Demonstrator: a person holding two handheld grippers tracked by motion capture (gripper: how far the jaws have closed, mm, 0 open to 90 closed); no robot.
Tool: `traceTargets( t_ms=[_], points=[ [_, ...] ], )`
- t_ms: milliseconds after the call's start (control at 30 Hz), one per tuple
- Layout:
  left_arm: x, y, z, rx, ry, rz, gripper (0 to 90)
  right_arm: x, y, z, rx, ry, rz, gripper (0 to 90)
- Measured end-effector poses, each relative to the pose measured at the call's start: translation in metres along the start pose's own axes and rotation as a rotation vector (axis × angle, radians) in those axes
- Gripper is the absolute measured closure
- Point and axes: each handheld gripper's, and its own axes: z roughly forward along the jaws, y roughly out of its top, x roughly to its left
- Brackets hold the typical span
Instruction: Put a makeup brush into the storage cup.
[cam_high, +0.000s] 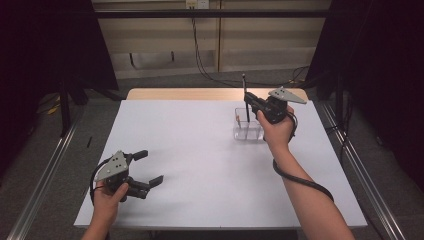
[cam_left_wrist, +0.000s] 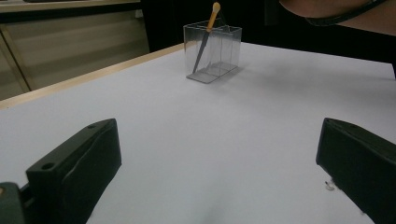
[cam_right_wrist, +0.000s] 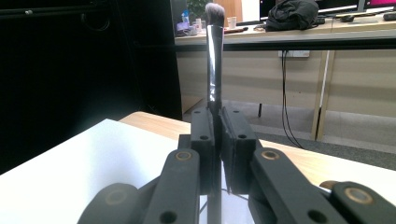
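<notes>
Two tools: right tool (cam_right_wrist: 215, 135) clamps makeup brush (cam_right_wrist: 215, 60) upright; left tool (cam_high: 150, 167) wide.

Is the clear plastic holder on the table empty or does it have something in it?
Not empty. The clear holder stands upright on the white table, and one orange-tipped brush leans inside it, tip up.

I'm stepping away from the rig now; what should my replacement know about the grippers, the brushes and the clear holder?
Right gripper: shut on a makeup brush, held upright, bristles up, above the clear holder at the table's far right.
Left gripper: open, holding nothing, near the front left of the white table.
Done: an orange-tipped brush already leans inside the holder.
Left: probably lower the held brush into the holder, then release.
</notes>
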Motion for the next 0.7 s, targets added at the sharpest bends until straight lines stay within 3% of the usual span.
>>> traceTargets(
  t_ms=[700],
  points=[
    [0.0004, -0.0006, 0.0005, 0.005, -0.004, -0.005, 0.0, -0.0017, 0.0015, 0.0104, -0.007, -0.021, -0.008, 84.5]
  ],
)
